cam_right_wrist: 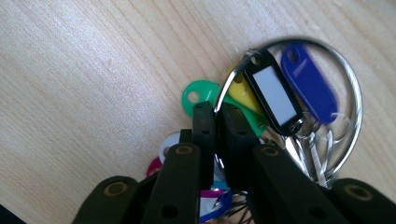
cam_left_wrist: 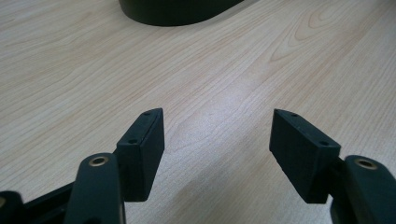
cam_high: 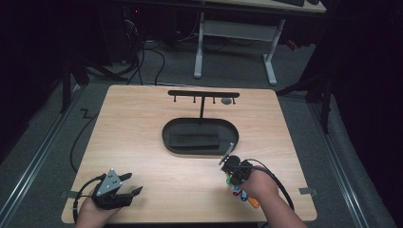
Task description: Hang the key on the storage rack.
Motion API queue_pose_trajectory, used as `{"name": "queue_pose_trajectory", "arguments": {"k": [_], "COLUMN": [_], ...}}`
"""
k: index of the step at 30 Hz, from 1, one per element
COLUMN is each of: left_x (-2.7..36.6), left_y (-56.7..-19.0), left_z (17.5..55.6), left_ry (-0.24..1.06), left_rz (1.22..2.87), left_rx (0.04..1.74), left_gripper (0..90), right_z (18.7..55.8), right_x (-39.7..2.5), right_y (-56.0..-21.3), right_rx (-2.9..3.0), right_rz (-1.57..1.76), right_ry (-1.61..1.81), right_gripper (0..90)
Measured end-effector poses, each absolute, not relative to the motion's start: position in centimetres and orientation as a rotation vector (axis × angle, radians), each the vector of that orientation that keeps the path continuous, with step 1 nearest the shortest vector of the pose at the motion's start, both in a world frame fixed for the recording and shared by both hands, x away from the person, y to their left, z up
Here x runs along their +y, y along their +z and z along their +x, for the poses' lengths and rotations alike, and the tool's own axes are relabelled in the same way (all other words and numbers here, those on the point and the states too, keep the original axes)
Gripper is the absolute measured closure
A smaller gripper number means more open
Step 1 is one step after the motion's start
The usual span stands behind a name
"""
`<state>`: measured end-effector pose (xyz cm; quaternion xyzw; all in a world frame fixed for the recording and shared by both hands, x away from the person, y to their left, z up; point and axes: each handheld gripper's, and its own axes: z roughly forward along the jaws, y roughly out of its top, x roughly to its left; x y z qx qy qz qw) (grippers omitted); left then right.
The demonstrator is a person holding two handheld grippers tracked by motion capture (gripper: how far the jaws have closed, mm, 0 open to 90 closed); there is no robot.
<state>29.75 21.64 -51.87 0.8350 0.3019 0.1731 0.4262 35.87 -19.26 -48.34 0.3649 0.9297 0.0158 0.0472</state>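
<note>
Steel key ring (cam_right_wrist: 327, 60) of coloured tags is clenched between right gripper (cam_right_wrist: 217, 112) fingers, seemingly lifting toward the hook stand (cam_high: 203, 94); left gripper (cam_left_wrist: 217, 135) fingers released.

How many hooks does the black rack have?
4, hanging in a row under the black rack's top bar, behind the black tray; something small and grey hangs at the rightmost hook.

The left gripper (cam_high: 124, 186) rests near the table's (cam_high: 142, 123) front left corner, jaws spread wide (nothing between them). The right gripper (cam_high: 230, 161), near the front edge right of centre, has its jaws pinched together.
</note>
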Motion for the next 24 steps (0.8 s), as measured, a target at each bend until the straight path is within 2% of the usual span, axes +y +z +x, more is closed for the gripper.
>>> {"name": "queue_pose_trajectory", "arguments": {"k": [24], "left_x": [21.8], "left_y": [-52.1], "left_z": [29.9], "left_ry": [0.417], "left_rz": [2.087], "left_rx": [0.769], "left_gripper": [36.4], "right_z": [34.9], "right_x": [-21.9], "right_y": [-38.5], "right_rx": [2.752], "right_rz": [1.14], "right_ry": [0.241], "right_gripper": [87.6]}}
